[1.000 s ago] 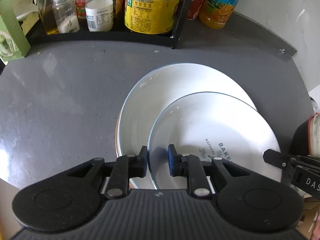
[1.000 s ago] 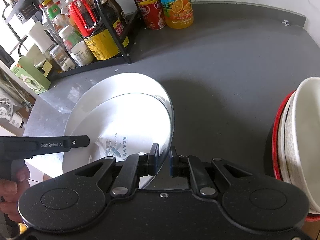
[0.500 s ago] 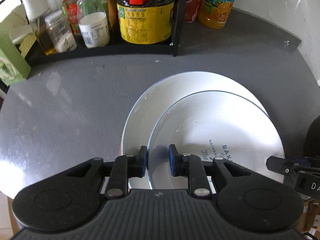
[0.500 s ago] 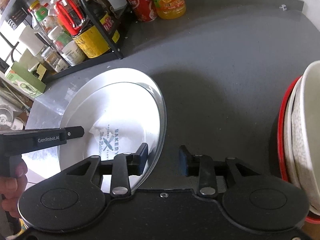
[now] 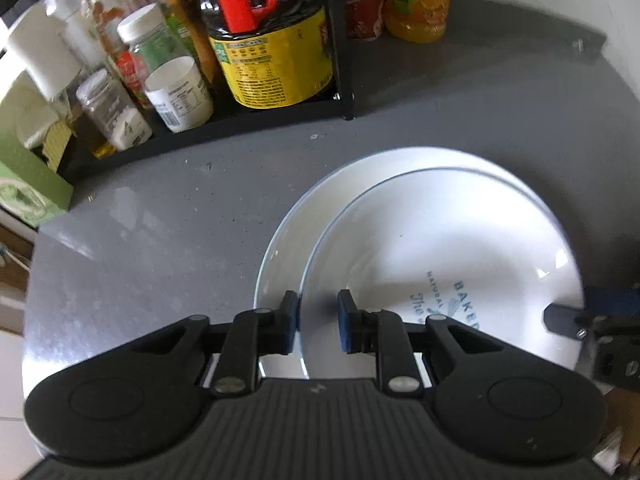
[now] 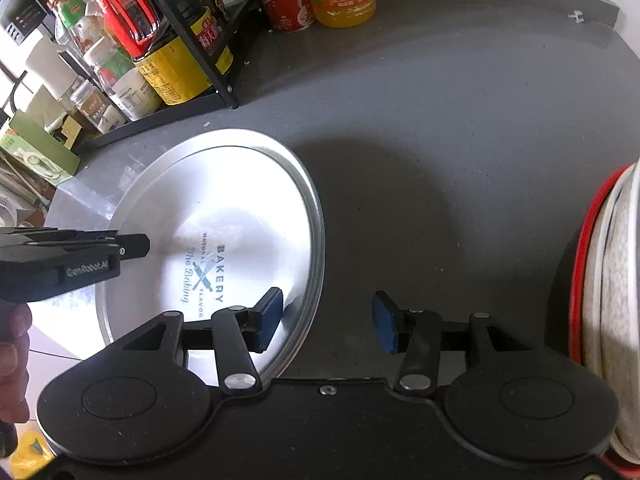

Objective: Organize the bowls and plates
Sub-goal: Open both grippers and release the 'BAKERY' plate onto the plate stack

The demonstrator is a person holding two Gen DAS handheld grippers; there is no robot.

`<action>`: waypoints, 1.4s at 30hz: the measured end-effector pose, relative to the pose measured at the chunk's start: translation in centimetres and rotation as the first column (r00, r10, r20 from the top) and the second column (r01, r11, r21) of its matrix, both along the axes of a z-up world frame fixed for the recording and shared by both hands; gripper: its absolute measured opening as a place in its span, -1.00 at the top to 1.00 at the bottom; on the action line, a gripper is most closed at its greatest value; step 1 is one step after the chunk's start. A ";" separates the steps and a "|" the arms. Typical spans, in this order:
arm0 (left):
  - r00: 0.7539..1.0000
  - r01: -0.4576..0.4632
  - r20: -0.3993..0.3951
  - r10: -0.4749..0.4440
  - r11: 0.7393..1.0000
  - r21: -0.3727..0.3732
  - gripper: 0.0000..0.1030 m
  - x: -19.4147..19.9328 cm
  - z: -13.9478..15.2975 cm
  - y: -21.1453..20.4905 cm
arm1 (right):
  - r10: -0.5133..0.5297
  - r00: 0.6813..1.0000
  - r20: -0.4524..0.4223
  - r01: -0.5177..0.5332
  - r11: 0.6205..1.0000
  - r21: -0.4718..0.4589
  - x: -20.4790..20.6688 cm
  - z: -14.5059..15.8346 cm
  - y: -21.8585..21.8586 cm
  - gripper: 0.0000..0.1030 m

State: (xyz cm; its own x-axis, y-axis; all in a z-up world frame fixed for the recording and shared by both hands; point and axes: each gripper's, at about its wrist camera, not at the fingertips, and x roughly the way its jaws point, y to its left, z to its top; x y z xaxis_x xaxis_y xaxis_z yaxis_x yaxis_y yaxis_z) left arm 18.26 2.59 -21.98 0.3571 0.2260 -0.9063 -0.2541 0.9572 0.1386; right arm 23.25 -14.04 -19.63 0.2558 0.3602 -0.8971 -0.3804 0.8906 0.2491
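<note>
Left wrist view: the left gripper (image 5: 318,322) has its blue-padded fingers (image 5: 347,326) at a narrow gap straddling the near rim of a white printed plate with blue "BAKERY" lettering (image 5: 452,256); whether the pads actually press the rim I cannot tell. That plate lies inside a larger plain white plate (image 5: 320,208), offset toward the right, both on the dark grey countertop (image 5: 168,216). Behind stands a black wire rack (image 5: 340,60) holding a big dark sauce bottle with yellow label and red handle (image 5: 268,44), a white-labelled jar (image 5: 180,96), and smaller spice jars, blurred. An orange juice bottle (image 5: 418,0) and a red can (image 5: 360,4) are cut off at the top edge. Only a tip of the other tool shows at the right border. Right wrist view: the right gripper (image 6: 326,322) stands spread wide, empty, its left pad over the printed plate's right rim, its right pad above bare counter. At the right edge a stack of bowls, red outermost with whitish ones nested (image 6: 608,280), is cropped; count unclear. The left tool's body (image 6: 68,260) enters from the left, a hand (image 6: 14,356) partly visible below it.
</note>
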 end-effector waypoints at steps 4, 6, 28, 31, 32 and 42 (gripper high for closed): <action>1.000 0.004 -0.022 -0.004 1.000 0.012 0.60 0.1 0.1 -0.2 | -0.010 1.000 0.013 0.010 1.000 0.012 -0.2 0.7 -0.4 0.07; 0.999 0.009 -0.031 -0.009 1.000 0.026 0.62 0.1 0.1 -0.2 | -0.016 1.000 0.016 0.015 0.999 0.030 -0.3 1.1 -0.7 0.05; 0.999 0.010 -0.047 -0.003 0.990 0.144 0.55 -1.5 1.2 -1.0 | -0.072 0.995 0.064 0.066 0.995 0.081 -2.2 3.3 -3.7 0.05; 0.998 -0.003 -0.055 0.013 0.985 0.174 0.55 -1.9 1.3 -1.4 | -0.077 0.994 0.075 0.071 0.994 0.084 -2.7 3.7 -4.2 0.05; 0.998 -0.013 -0.057 0.023 0.985 0.171 0.56 -2.0 1.4 -1.3 | -0.081 0.994 0.077 0.074 0.993 0.090 -2.9 3.8 -4.3 0.05; 0.997 -0.081 0.024 0.080 0.995 0.064 0.48 -3.8 4.4 -2.3 | -0.080 0.991 0.103 0.066 0.989 0.135 -5.1 5.3 -5.7 -0.08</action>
